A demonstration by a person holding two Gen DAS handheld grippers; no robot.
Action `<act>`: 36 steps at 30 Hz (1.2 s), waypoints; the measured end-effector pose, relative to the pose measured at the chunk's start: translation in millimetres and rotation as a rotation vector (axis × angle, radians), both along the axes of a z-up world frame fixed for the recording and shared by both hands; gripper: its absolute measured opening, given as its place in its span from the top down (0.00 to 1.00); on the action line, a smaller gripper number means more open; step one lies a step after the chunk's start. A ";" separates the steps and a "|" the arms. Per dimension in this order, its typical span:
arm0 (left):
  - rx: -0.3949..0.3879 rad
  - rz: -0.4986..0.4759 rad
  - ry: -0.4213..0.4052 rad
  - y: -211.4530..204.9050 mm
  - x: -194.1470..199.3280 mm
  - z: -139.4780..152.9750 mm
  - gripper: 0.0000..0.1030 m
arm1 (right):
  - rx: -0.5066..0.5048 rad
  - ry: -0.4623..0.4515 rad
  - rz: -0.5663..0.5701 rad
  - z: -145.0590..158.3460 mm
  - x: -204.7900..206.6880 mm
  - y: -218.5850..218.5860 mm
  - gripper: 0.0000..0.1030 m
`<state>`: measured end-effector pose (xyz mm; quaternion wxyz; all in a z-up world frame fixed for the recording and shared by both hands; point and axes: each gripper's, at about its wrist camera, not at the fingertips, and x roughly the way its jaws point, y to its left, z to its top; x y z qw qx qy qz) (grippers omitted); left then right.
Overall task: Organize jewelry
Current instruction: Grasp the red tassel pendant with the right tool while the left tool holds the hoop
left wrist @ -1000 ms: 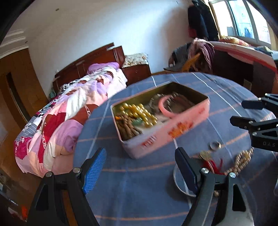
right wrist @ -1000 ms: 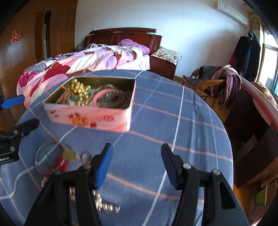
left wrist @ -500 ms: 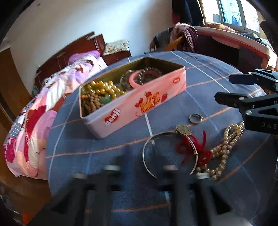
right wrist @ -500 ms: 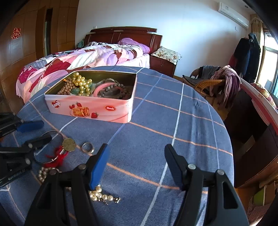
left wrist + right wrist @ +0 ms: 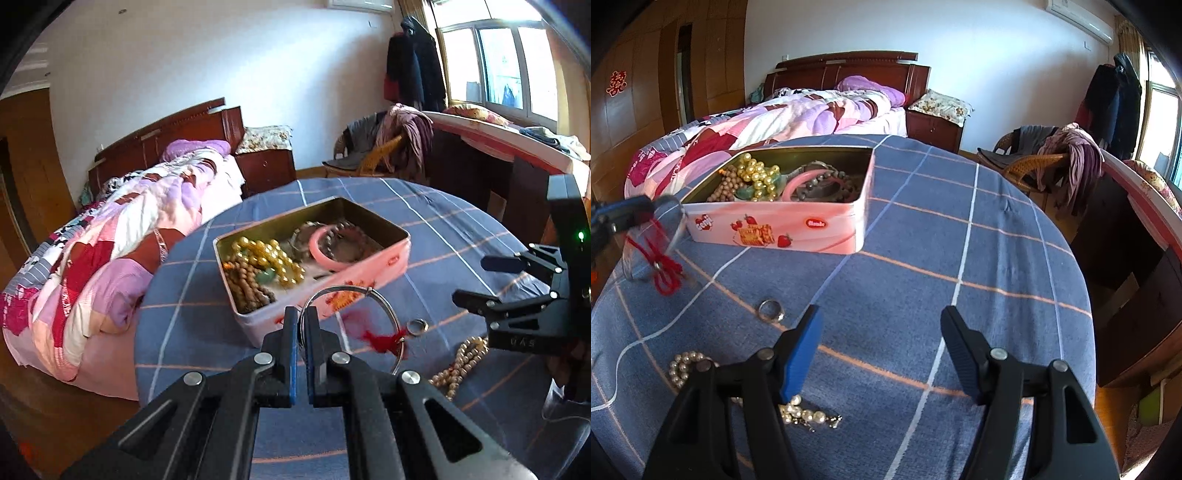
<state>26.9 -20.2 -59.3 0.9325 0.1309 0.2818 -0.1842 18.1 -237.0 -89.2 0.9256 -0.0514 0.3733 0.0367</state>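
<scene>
Already stowed: gold beads (image 5: 271, 254), brown beads, a pink bangle (image 5: 325, 254) and dark bracelets lie in the pink tin (image 5: 798, 225).
Left to do: a small ring (image 5: 771, 309) and a pearl strand (image 5: 687, 365) lie on the worktop (image 5: 979, 258), near the right gripper.
In hand: silver bangle (image 5: 354, 291) with a red tassel (image 5: 384, 338), lifted just near of the tin.
Left gripper (image 5: 301, 332): fingers narrow, pinching the bangle's near rim; the hoop arcs far and right of them.
Right gripper (image 5: 881, 347): fingers wide, holding nothing, above the cloth.
</scene>
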 end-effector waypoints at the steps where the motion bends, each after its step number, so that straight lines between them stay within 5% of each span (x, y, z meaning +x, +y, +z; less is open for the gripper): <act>1: 0.008 0.002 -0.002 0.7 0.2 -0.5 0.98 | 0.001 0.000 0.001 -0.3 0.2 0.4 0.34; 9: 0.020 -0.022 0.000 -8.9 -0.9 -3.2 0.98 | -0.010 0.007 0.008 -2.2 -0.3 2.4 0.34; 21: 0.069 0.147 0.026 32.0 18.6 -28.4 0.98 | -0.021 0.006 0.042 1.8 0.7 10.0 0.34; 36: 0.047 0.247 0.048 63.6 33.5 -32.7 0.98 | -0.012 0.052 0.309 11.8 23.4 103.3 0.34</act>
